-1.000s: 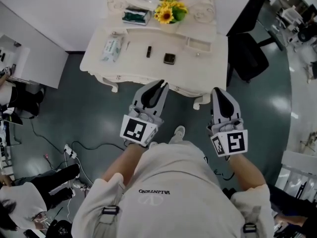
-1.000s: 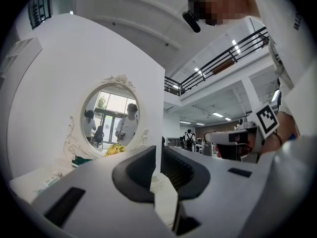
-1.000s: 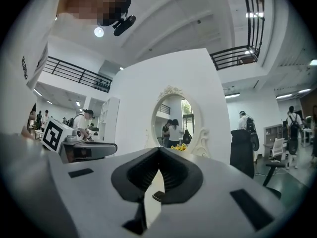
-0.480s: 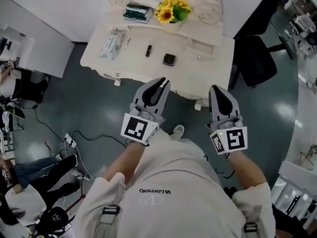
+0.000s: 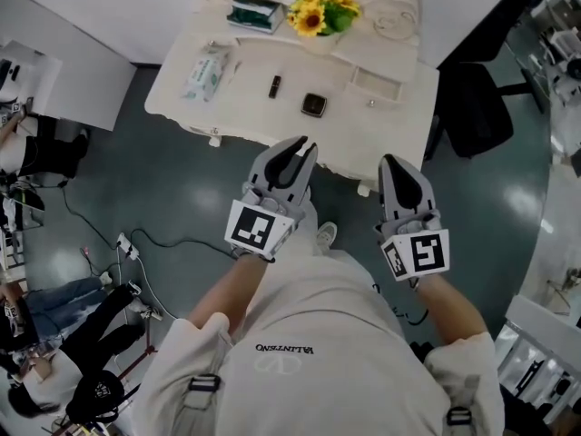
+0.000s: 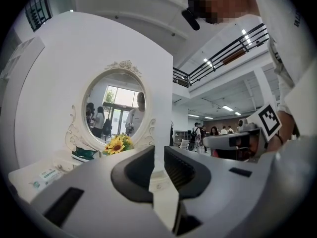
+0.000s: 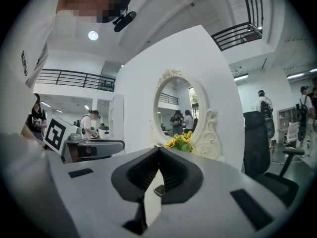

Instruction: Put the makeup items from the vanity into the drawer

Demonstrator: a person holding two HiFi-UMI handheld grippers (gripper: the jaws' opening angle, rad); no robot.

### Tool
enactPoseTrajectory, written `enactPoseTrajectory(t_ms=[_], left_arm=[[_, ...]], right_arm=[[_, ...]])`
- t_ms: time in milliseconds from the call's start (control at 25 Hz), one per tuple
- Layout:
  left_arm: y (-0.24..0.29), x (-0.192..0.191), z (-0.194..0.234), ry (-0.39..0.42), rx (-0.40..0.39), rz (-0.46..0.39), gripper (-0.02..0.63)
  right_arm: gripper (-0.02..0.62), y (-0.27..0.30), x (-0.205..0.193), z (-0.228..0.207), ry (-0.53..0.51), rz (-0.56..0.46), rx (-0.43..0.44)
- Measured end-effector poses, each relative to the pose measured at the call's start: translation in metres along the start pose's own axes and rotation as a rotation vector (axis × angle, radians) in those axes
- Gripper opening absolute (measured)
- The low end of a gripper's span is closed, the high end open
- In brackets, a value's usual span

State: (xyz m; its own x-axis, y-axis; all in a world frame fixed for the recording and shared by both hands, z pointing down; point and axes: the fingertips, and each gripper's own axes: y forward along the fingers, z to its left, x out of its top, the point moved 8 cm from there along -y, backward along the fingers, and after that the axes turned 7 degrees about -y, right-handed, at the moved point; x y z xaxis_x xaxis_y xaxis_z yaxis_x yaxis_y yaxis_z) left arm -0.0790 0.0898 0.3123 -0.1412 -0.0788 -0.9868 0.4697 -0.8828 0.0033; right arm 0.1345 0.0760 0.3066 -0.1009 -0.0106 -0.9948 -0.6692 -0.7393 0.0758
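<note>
The white vanity (image 5: 250, 107) stands ahead of me. On its top lie a black lipstick tube (image 5: 274, 86), a dark square compact (image 5: 314, 104) and a tissue pack (image 5: 207, 73). A shallow open compartment (image 5: 377, 83) sits at its right. My left gripper (image 5: 301, 145) hovers at the vanity's front edge, short of the compact. Its jaws have just been opening to a narrow gap with nothing between them; that gripper's own view (image 6: 158, 150) shows the slit. My right gripper (image 5: 392, 160) is held level before the vanity's right front, tips together and empty (image 7: 158, 148).
Sunflowers (image 5: 322, 12) and a green box (image 5: 254, 12) stand by the oval mirror (image 6: 115, 115). A black office chair (image 5: 472, 107) is right of the vanity. Cables (image 5: 154, 243) run over the floor at left, near seated people (image 5: 54, 334).
Both grippers have moved forward toward the vanity's front edge. The left tips have parted slightly; the right tips stay together.
</note>
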Motion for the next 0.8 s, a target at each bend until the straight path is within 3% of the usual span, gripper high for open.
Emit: enactPoseTrajectory(t_ms=[800], left_arm=[[0.063,-0.048,0.077,-0.023,-0.055,0.141,0.077]], right_arm=[[0.010,0.098,-0.038,-0.006,0.062,0.122,-0.025]])
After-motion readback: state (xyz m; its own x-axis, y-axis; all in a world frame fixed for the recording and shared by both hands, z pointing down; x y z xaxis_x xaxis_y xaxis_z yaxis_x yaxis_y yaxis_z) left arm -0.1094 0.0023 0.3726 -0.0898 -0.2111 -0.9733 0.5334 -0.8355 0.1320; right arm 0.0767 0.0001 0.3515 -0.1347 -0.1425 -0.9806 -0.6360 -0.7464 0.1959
